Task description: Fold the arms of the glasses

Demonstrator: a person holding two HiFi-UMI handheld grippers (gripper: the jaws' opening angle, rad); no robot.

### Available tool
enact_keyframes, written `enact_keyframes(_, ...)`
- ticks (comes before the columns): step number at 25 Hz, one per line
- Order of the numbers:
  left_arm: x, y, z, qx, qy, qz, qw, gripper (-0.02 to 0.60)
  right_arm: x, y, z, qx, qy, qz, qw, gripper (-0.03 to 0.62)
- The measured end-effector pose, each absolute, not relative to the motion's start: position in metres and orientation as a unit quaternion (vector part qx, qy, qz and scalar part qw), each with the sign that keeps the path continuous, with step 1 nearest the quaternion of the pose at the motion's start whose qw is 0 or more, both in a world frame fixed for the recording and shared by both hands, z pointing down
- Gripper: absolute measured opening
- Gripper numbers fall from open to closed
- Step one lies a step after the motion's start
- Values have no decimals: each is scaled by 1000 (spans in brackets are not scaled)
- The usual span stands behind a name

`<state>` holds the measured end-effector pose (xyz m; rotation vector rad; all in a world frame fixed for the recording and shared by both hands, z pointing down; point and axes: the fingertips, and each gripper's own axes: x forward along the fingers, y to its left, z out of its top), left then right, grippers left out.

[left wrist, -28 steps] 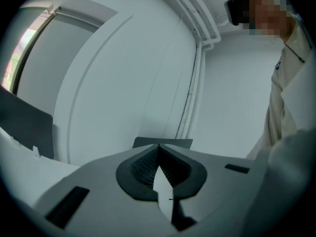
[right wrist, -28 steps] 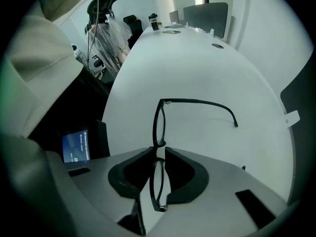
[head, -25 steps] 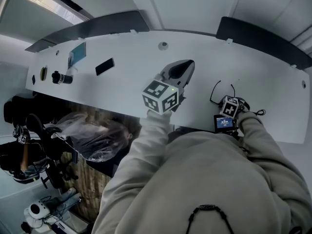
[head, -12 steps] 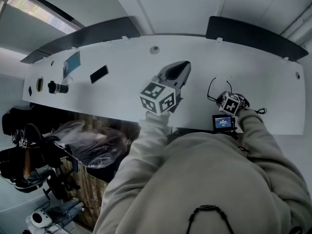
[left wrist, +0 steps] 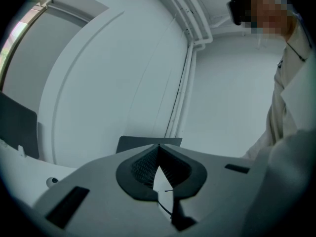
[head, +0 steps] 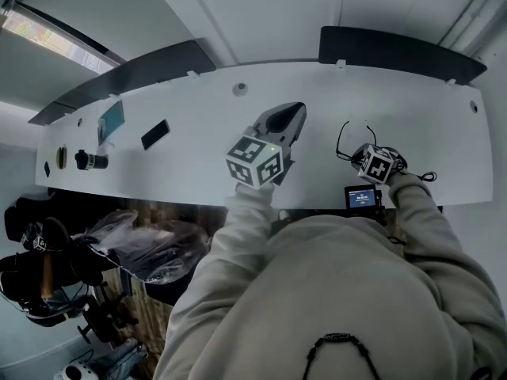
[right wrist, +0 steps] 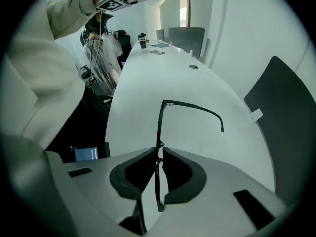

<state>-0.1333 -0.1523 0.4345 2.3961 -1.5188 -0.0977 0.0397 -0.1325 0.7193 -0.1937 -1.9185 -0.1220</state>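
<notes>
Black thin-framed glasses (right wrist: 159,132) hang over the white desk (right wrist: 148,78), pinched at the front frame by my right gripper (right wrist: 159,149), which points steeply down. One arm (right wrist: 197,110) sticks out unfolded to the right. In the head view the glasses (head: 346,138) show just left of the right gripper (head: 366,153) under its marker cube. My left gripper (head: 295,111) is held level over the desk's middle, left of the glasses, shut and empty. In its own view the left gripper (left wrist: 158,149) faces a bare wall.
At the desk's left end lie a black phone (head: 154,134), a blue-green card (head: 111,119) and a small black cylinder (head: 89,161). A round grommet (head: 240,89) sits near the back edge. A small screen device (head: 363,197) is at the front edge. Dark panels (head: 396,50) stand behind the desk.
My right gripper has risen a little with the glasses in it. My left gripper has drifted slightly over the desk, still shut.
</notes>
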Motion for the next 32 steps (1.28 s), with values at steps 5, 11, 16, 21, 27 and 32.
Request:
enact_keyframes(5, -131, -152, 431, 839, -523, -30, 145, 4, 29, -131, 676, -68, -845, -65, 527, 58)
enact_keyframes(11, -122, -157, 428, 847, -509, -33, 149, 4, 14, -143, 610, -34, -871, -94, 480, 58)
enact_keyframes(16, -109, -159, 419, 859, -493, -25, 138, 4, 7, -146, 558, -10, -884, -130, 449, 58)
enact_keyframes(21, -94, -147, 377, 892, -447, -20, 55, 4, 3, -135, 510, -18, -909, -122, 399, 58)
enact_keyframes(27, -111, -158, 367, 887, -459, -23, 55, 4, 6, -119, 464, -21, -931, -96, 352, 58)
enact_keyframes(32, -109, -160, 343, 894, -447, -22, 24, 3, 0, -109, 420, -25, -944, -105, 311, 58)
